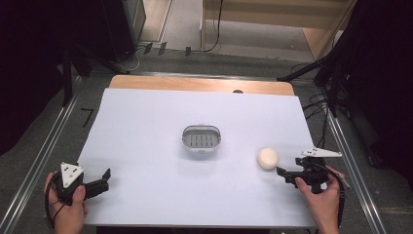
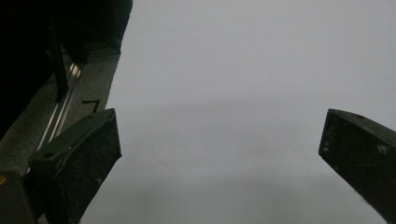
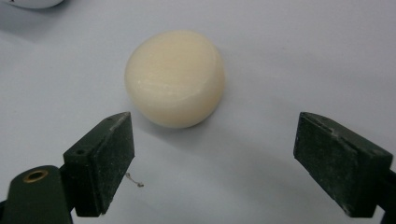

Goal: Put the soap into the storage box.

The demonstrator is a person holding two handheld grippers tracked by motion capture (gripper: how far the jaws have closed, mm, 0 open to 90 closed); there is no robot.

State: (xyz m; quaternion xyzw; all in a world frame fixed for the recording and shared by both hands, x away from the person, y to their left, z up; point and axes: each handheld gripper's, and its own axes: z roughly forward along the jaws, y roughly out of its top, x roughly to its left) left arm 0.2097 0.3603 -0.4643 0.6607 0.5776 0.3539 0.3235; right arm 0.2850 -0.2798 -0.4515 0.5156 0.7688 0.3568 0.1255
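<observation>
Right gripper view: jaws apart and empty, round cream soap bar (image 3: 175,78) lying just ahead of them on the white table sheet (image 3: 280,46); pick-up judged not yet made.

High view places the soap bar at the right of the sheet, touching nothing, just beside the right gripper (image 1: 283,173) and well apart from the grey soap dish (image 1: 201,140) at centre; left gripper (image 2: 219,154) rests near the left edge, jaws spread with nothing between them. Risks as judged: the bar is domed and smooth, so pads closing high on the curve could squeeze it out forwards; the tips sit short of its widest part, so closing now could merely nudge it along the sheet; a tilted grip could let it slip on the way to the dish.
</observation>
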